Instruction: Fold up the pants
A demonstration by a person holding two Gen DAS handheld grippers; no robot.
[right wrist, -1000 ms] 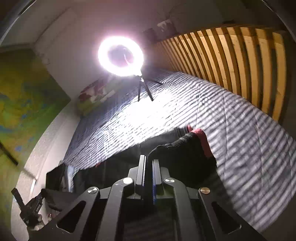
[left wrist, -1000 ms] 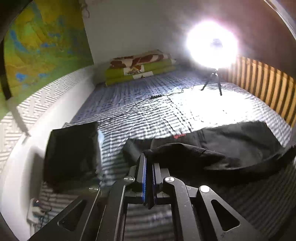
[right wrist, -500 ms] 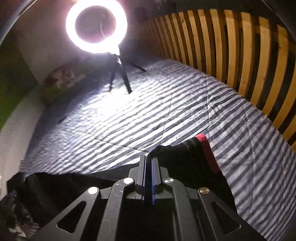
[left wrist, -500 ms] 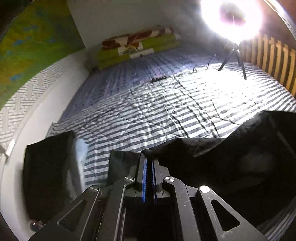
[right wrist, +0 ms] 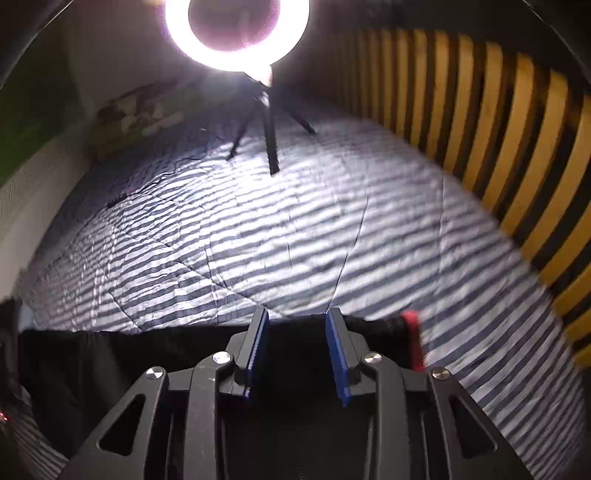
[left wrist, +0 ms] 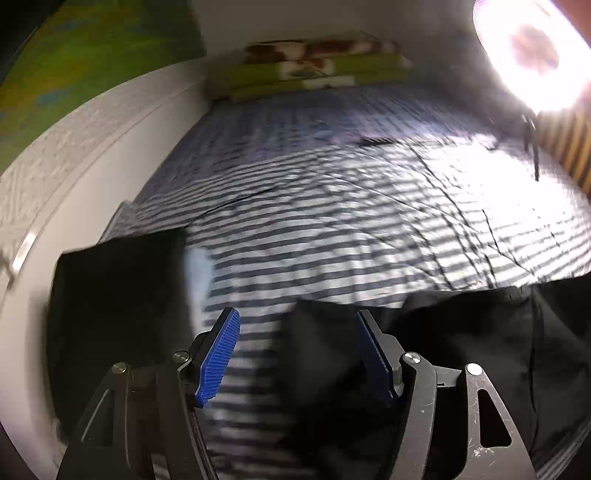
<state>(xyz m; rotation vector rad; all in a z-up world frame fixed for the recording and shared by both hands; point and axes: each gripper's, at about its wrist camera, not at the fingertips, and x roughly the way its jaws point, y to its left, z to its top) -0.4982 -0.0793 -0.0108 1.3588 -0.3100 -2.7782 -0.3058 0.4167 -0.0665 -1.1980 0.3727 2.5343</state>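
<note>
Pants (left wrist: 461,354) carried forward, laid on bed (left wrist: 332,229). Left gripper (left wrist: 295,350) and right gripper (right wrist: 297,350) opening, jaws apart, cloth released. Edges to be aligned, smoothed before withdrawal.

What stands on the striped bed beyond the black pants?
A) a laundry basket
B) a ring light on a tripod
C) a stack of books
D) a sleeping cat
B: the glowing ring light stands on its tripod legs on the striped bedsheet, beyond the black pants.
</note>
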